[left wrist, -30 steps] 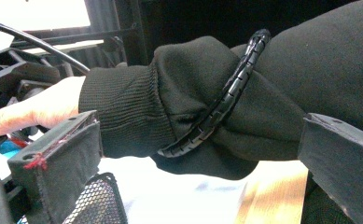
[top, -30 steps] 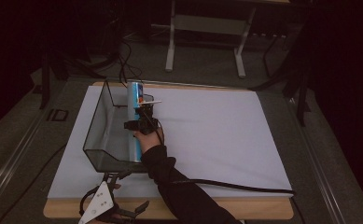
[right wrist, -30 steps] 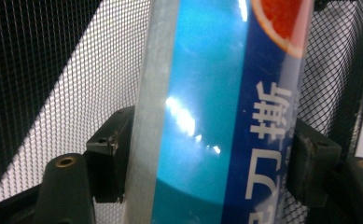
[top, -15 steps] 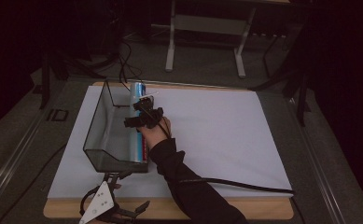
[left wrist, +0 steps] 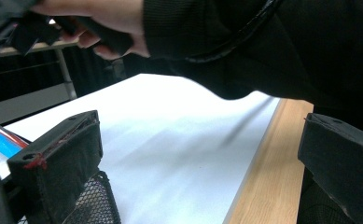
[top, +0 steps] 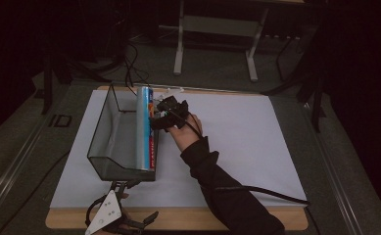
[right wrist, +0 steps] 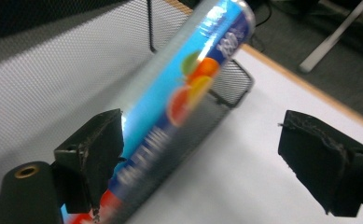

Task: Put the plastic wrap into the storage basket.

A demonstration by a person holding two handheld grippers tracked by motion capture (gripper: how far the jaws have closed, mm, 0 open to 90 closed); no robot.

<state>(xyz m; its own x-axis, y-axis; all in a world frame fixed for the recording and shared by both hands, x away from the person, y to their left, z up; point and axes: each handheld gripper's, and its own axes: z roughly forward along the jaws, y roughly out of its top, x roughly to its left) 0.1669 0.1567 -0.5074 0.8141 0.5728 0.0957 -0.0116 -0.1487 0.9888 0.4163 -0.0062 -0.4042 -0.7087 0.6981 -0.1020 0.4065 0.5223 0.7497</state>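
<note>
Between the wide-apart jaws of the left gripper, nothing is held; it rests at the near wooden edge of the table, with the corner of the black wire-mesh tray just beside its left jaw and white paper ahead of it. A sliver of the blue, fruit-printed cardboard tube shows past that same jaw. Moving rightward, the tube lies lengthwise in the tray, leaning against the tray's right-hand mesh wall. The right gripper hovers at that wall with jaws spread; in the right gripper view the tube runs past the left jaw, close by or touching it, while the right jaw stands well clear over bare paper.

Judging by this, the step is either seating the tube or drawing clear of it. To do it well, the jaws should stay parted and back straight off along their own line, so the left jaw does not drag the tube or snag the mesh. The left gripper could steady the tray's near corner if it slides.
</note>
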